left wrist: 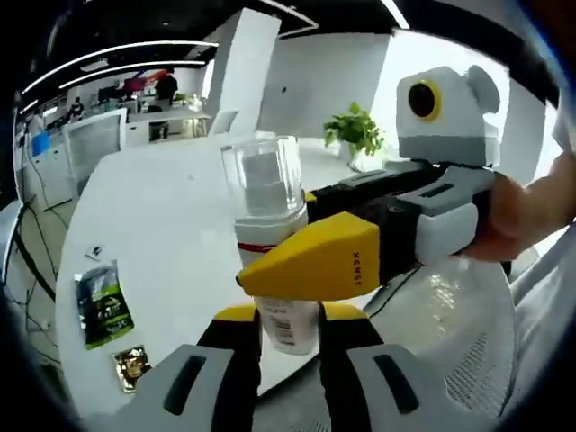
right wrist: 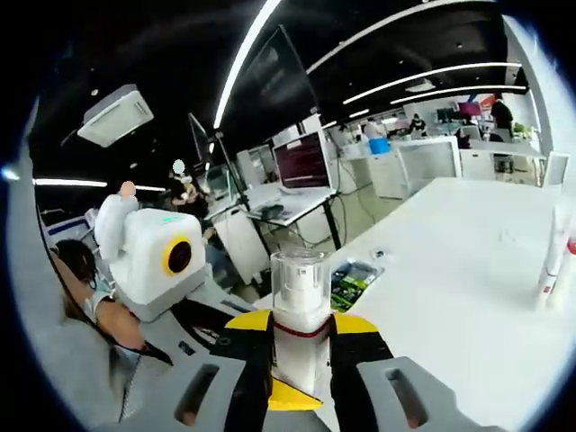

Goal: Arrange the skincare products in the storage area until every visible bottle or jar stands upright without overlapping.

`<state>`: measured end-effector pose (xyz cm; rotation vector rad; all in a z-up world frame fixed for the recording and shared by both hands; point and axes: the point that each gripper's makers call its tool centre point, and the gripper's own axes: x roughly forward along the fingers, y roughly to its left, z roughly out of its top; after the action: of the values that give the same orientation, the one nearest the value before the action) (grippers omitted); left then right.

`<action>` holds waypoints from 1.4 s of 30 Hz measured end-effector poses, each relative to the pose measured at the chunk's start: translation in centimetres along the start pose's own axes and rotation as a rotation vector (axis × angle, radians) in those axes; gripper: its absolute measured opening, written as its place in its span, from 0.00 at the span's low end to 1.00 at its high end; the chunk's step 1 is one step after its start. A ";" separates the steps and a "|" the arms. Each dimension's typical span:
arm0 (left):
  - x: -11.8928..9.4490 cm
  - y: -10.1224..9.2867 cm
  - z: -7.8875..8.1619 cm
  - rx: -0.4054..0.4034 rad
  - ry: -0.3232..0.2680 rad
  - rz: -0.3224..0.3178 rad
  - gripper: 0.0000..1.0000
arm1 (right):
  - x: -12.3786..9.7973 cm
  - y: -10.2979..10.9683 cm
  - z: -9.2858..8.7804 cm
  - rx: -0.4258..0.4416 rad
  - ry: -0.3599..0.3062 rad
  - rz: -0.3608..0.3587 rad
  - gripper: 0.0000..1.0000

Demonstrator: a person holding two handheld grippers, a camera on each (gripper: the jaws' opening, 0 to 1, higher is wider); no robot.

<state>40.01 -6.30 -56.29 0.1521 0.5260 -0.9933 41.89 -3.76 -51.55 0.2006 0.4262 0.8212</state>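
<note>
A white pump bottle with a clear plastic cap and a thin red band below the collar (left wrist: 268, 243) is held up in the air above a large white table (left wrist: 162, 261), caught by both grippers at once. In the left gripper view, the left gripper (left wrist: 290, 326) has its yellow-and-black jaws pressed against the lower body of the bottle, one on each side, where a barcode label shows; the bottle stands roughly upright between them. The right gripper (left wrist: 270, 274) reaches in from the right of that view, held by a person's hand (left wrist: 522, 216), and its yellow-tipped jaw lies across the front of the bottle's middle, just under the red band. In the right gripper view, the same bottle (right wrist: 299, 310) rises between the right gripper (right wrist: 301, 346) jaws, which pinch it on both sides below the red band, with the clear cap standing free above them; the left gripper (right wrist: 270, 396) comes in from the left, and its yellow tip shows low down at the bottle's base. On the table, near its edge, lie a dark green printed sachet (left wrist: 103, 304) and, just beside it, a small gold foil packet (left wrist: 133, 365). A small green potted plant (left wrist: 356, 131) stands at the table's far side. At the right edge of the right gripper view, a slim white tube with a red band (right wrist: 551, 256) stands on the table, well apart from the grippers
</note>
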 end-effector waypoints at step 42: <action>-1.2 -1.5 1.9 -0.020 -0.125 -0.108 0.24 | -1.1 4.1 1.5 -0.023 0.056 0.422 0.17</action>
<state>38.88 -6.89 -53.85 0.0438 0.4324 -1.0946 39.17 -1.90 -48.56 0.2506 0.4329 1.2482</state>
